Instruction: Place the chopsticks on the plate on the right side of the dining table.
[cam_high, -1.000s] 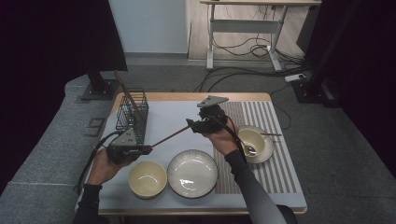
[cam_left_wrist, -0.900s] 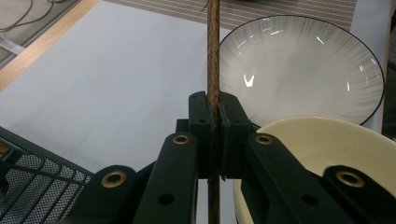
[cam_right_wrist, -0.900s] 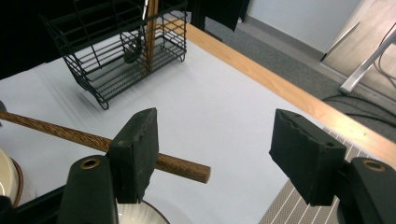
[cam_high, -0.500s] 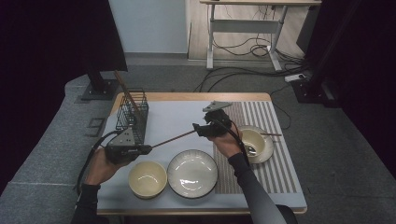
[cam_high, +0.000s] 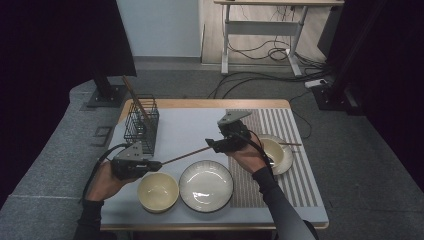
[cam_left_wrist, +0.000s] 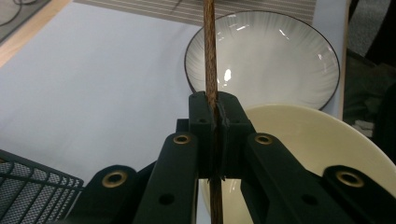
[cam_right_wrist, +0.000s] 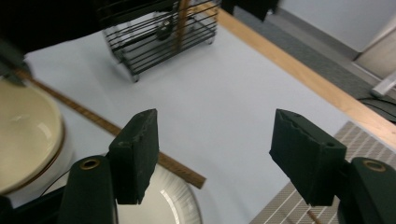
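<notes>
My left gripper (cam_high: 156, 163) at the table's near left is shut on one end of a brown chopstick (cam_high: 185, 155). The stick runs level to the right, over the table and above the white bowl's rim. In the left gripper view the chopstick (cam_left_wrist: 210, 56) is pinched between the closed jaws (cam_left_wrist: 215, 105). My right gripper (cam_high: 216, 145) hovers at the stick's far end with its jaws wide apart. In the right gripper view the chopstick (cam_right_wrist: 102, 123) passes behind the left jaw and ends below the gap of the gripper (cam_right_wrist: 215, 154), touching neither pad.
A black wire basket (cam_high: 141, 123) at the back left holds another chopstick (cam_high: 134, 95). A cream bowl (cam_high: 158, 191) and a white bowl (cam_high: 206, 185) sit near the front edge. On the striped mat (cam_high: 285, 122) a small bowl (cam_high: 277, 152) carries a chopstick (cam_high: 291, 144).
My right gripper has drifted a little toward the near side, staying open at the chopstick's far end. The left hand has kept still.
</notes>
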